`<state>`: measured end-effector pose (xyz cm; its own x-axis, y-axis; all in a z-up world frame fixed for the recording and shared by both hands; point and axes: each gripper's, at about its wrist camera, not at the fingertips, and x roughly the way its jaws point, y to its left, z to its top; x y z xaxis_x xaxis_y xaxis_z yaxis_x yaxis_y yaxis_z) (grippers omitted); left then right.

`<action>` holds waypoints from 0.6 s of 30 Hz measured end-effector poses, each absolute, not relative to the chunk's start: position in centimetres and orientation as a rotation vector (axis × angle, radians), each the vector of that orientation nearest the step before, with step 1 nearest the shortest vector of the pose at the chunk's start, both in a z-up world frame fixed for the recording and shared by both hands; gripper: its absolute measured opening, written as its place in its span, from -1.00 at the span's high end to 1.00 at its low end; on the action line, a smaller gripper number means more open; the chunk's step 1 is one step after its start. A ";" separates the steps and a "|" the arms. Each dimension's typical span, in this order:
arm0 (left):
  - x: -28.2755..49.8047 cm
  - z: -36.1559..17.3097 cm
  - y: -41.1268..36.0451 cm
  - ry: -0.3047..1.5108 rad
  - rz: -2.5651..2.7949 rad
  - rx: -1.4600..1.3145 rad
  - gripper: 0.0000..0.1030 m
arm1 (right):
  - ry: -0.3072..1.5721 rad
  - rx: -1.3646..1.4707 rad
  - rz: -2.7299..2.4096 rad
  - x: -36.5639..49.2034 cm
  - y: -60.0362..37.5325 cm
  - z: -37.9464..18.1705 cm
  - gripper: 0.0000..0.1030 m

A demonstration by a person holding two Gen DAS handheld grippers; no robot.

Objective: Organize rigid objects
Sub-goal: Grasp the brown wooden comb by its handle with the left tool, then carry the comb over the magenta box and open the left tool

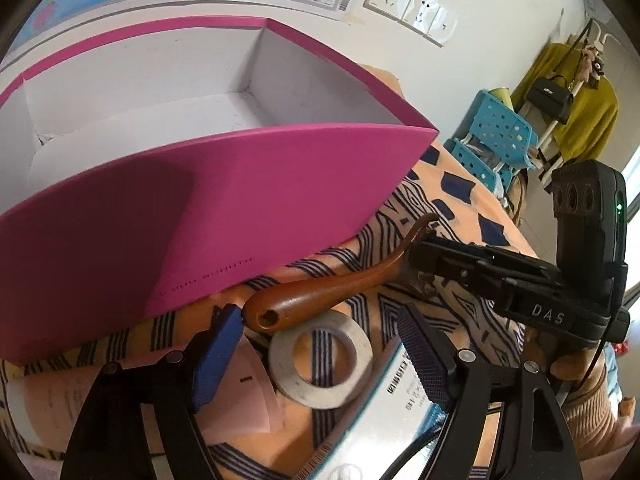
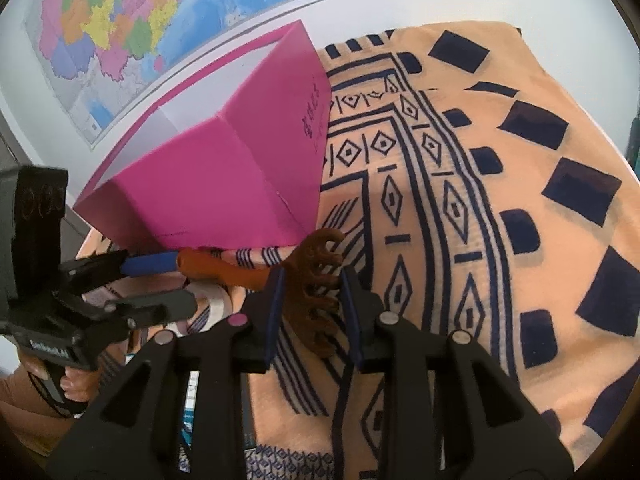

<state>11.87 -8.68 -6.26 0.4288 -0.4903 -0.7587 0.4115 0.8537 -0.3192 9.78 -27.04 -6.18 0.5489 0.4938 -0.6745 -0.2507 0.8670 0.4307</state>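
Observation:
A brown wooden scratcher [image 1: 320, 292] lies on the patterned cloth just in front of a pink box [image 1: 260, 184] whose white inside holds nothing visible. My right gripper [image 2: 313, 276] is shut on the scratcher's clawed head [image 2: 316, 292]; the blue pads sit tight against both sides. It shows from the side in the left wrist view [image 1: 420, 264]. My left gripper [image 1: 318, 312] stands open over a grey tape ring [image 1: 284, 364], its left pad [image 1: 220, 348] beside the handle's butt end. From the right wrist view the left gripper [image 2: 168, 280] is at the left, by the pink box [image 2: 224, 184].
An orange cloth with dark blue patterns [image 2: 500, 200] covers the table. A pink paper [image 1: 248, 400] and a printed silver pack [image 1: 384, 412] lie under the left gripper. Blue perforated shelves [image 1: 500, 132] and a rack with a yellow garment [image 1: 580, 112] stand beyond. A wall map [image 2: 120, 28] hangs behind.

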 end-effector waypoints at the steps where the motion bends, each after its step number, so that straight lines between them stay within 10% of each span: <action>1: 11.8 -6.2 -8.6 0.979 -0.566 -0.097 -0.56 | 0.883 0.304 0.451 9.6 -27.1 -6.0 0.39; 18: 9.8 -4.2 -7.1 0.927 -0.567 -0.151 -0.56 | 0.807 0.297 0.476 8.1 -26.5 -2.8 0.40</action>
